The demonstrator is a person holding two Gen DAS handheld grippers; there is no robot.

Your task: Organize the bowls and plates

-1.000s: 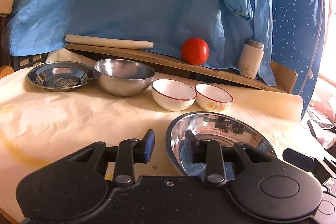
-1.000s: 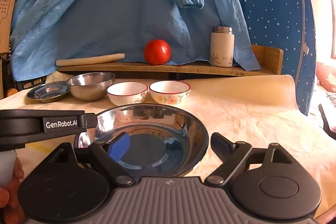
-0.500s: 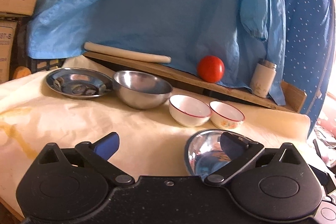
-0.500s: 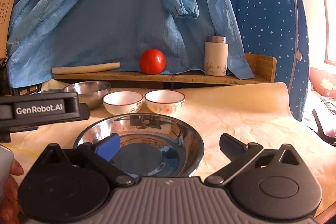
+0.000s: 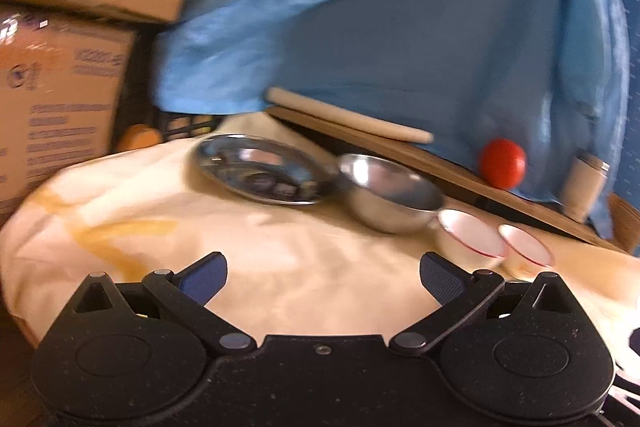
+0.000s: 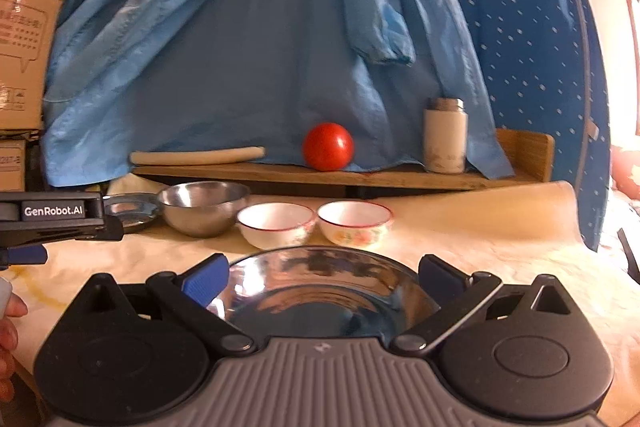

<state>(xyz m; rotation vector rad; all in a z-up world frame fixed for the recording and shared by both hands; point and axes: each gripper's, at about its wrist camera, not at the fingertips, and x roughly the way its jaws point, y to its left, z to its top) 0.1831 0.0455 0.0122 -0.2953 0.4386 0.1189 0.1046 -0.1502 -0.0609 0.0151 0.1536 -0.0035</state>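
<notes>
Two steel plates: one (image 6: 320, 291) lies flat on the counter (image 6: 500, 239) between the right claw's (image 6: 322, 277) parted jaws, unpinched; another (image 5: 264, 169) far left. One steel bowl (image 6: 204, 207), two white bowls (image 6: 276, 223) (image 6: 354, 219), all mouth-up. Left claw (image 5: 322, 277) spread, empty.

We are seeing warm daylight flooding in from the right, washing that edge pink; the left wrist view is smearing with motion blur, the right staying sharp, both bulging at the fisheye edges.
</notes>
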